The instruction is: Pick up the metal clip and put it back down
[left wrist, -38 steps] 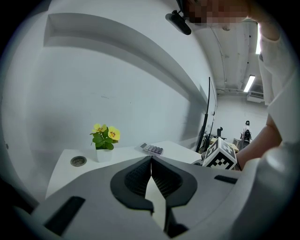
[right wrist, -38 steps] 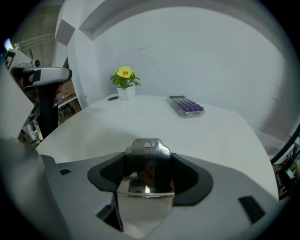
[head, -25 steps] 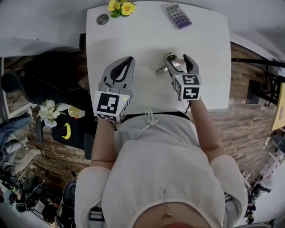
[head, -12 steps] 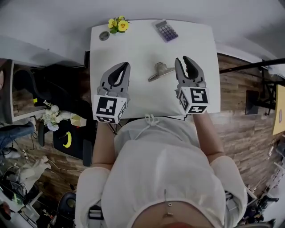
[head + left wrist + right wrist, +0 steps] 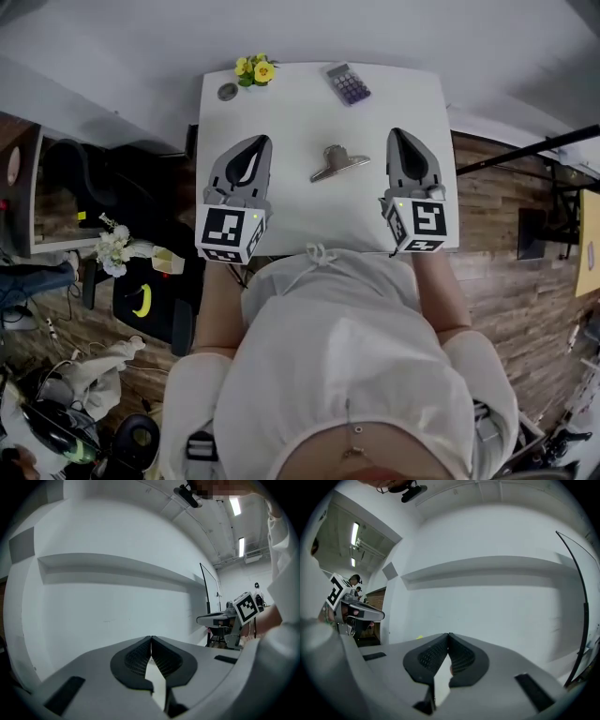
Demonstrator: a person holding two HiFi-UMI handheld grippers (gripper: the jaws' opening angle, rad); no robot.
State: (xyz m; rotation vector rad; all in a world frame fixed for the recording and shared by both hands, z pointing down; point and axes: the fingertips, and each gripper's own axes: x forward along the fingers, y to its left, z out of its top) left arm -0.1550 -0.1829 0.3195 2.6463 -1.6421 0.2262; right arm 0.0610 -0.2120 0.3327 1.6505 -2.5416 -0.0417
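The metal clip (image 5: 335, 161) lies flat on the white table (image 5: 291, 103), between my two grippers and touched by neither. My left gripper (image 5: 251, 146) hovers to its left, shut, with nothing in it. To the clip's right, my right gripper (image 5: 399, 139) is shut and empty too. In the left gripper view the fingertips (image 5: 151, 639) meet against a bare white wall. The right gripper view shows the same: closed fingertips (image 5: 448, 635), no clip in sight.
A purple calculator (image 5: 345, 82) sits at the table's far edge. Yellow flowers (image 5: 253, 68) and a small round grey disc (image 5: 227, 91) are at the far left corner. Wooden floor lies to the right, office clutter and a chair to the left.
The right gripper let go of the clip, drew back to the right and closed. The clip now rests on the table between the grippers. The left gripper stayed shut.
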